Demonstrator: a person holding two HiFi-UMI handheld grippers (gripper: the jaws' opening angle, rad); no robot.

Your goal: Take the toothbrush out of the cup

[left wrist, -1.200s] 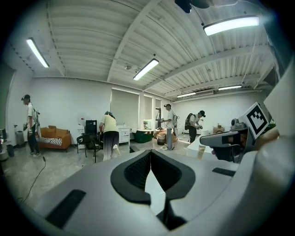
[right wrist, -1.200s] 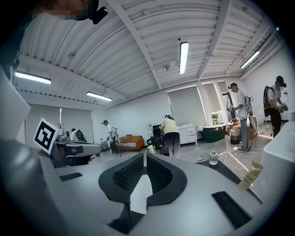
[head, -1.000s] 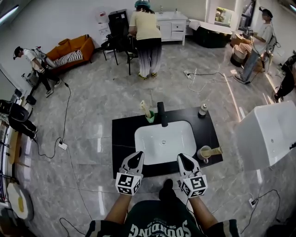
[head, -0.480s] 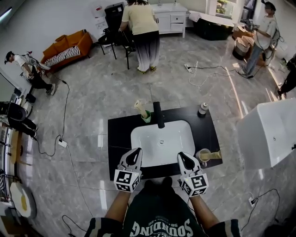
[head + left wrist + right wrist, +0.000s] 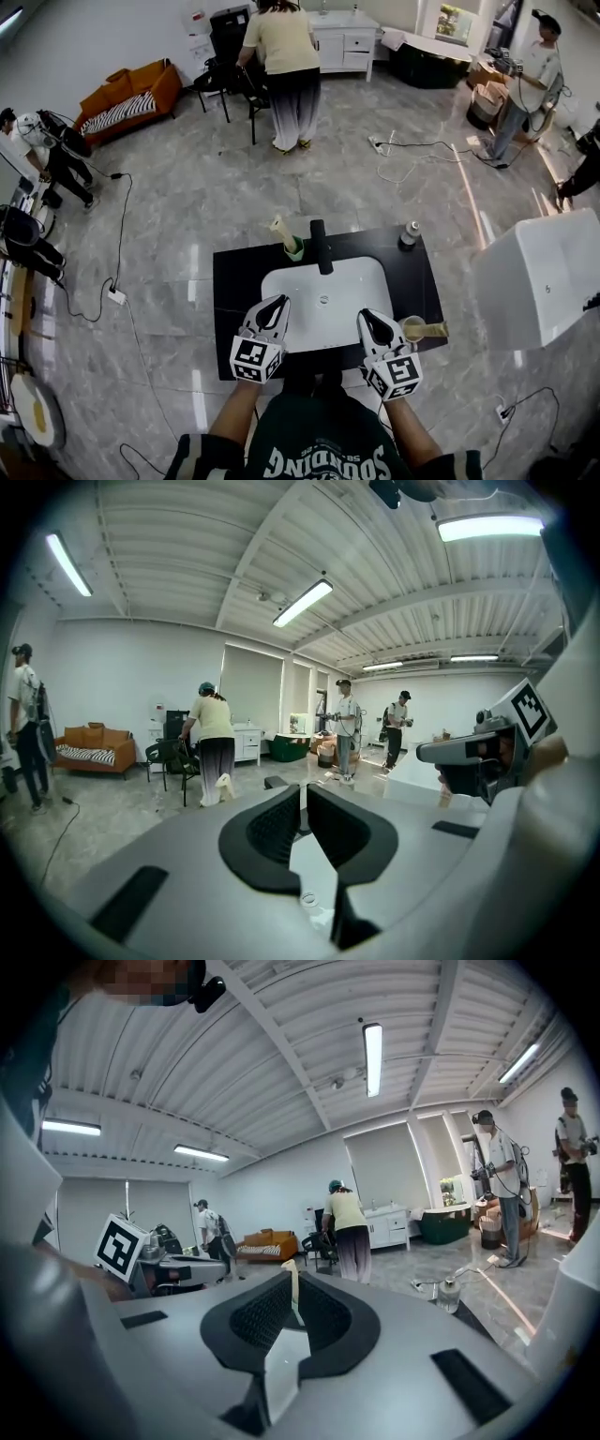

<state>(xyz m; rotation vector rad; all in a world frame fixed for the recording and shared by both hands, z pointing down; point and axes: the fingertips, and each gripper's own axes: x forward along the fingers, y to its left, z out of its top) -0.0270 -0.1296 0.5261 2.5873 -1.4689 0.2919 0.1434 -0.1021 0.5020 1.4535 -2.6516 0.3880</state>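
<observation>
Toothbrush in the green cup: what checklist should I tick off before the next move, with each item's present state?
1. Toothbrush stands in the green cup, leaning left: ok.
2. Left gripper jaws open for a grasp: not ok, together and empty.
3. Right gripper jaws open for a grasp: not ok, together and empty.
4. Grippers near the cup: not ok, both hang over the white sink's near edge; the cup sits at its far rim.
5. Room to reach in past the black faucet, which stands right beside the cup: cannot tell.
</observation>
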